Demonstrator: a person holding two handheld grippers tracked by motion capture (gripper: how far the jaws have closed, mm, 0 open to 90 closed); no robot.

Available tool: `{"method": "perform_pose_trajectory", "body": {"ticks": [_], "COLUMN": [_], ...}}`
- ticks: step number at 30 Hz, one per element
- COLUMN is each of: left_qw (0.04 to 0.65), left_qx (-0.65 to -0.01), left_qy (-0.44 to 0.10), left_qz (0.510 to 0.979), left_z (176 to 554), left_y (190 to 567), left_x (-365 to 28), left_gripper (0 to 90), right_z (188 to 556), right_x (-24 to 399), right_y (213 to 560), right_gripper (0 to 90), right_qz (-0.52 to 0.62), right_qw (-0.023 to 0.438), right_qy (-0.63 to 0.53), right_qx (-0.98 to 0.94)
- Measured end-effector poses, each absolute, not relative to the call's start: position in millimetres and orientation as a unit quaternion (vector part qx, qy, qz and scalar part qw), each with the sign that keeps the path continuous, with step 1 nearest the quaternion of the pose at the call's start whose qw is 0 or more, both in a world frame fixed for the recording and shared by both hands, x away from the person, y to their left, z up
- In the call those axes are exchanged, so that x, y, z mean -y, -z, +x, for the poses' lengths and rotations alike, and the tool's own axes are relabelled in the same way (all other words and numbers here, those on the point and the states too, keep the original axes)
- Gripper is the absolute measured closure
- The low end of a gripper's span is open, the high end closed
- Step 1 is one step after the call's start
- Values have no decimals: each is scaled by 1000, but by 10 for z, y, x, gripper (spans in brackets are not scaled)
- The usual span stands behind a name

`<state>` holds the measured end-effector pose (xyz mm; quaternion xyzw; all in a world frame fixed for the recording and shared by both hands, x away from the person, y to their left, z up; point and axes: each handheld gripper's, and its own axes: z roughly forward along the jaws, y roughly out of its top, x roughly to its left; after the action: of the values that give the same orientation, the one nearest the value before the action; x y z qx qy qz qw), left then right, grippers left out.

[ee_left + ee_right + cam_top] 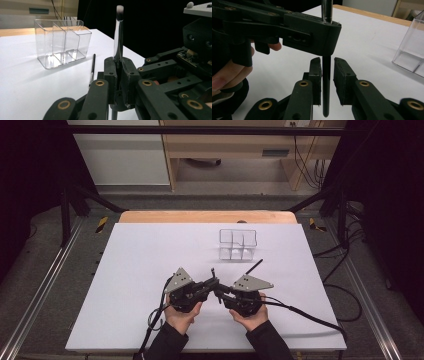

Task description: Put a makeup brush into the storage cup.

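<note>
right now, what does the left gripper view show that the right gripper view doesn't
Left gripper view: the bristle tip of the upright makeup brush, and a second brush lying on the table near the organizer.
Right gripper view: the brush's lower handle between the right gripper jaws, with a gap still showing, plus the person's fingers.
Both: the left gripper shut on the brush, and the clear compartment organizer.

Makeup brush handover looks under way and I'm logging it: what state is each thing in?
Makeup brush: upright, bristles up.
Left gripper: shut on the makeup brush.
Right gripper: open around its handle, not pressing.
Clear organizer: upright, empty.
Second brush: lying flat on the table.
</note>
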<state>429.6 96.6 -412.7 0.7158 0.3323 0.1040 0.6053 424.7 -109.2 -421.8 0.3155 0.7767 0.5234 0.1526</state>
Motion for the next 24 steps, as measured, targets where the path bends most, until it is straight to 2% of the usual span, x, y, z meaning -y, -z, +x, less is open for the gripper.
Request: {"method": "perform_pose_trajectory", "body": {"ticks": [4,14,24], "left_qw": [603,605,601], "left_qx": [-331,-333,-321], "left_qy": [-106,-100,-114], "left_qz": [718,716,723], "left_z": [4290,4310,4333], "left_y": [4131,4122,4035], "left_x": [-958,-968,-1095], "left_gripper": [832,820,527], "right_z": [4244,4237,4260], "right_x": [1094,1093,1101], "right_y": [4215,4212,4220], "right_gripper": [826,838,838], "right_qz": [316,318,322], "right_qw": [150,146,152], "right_qy": [-525,-528,-523], "right_qx": [-776,-774,-775]}}
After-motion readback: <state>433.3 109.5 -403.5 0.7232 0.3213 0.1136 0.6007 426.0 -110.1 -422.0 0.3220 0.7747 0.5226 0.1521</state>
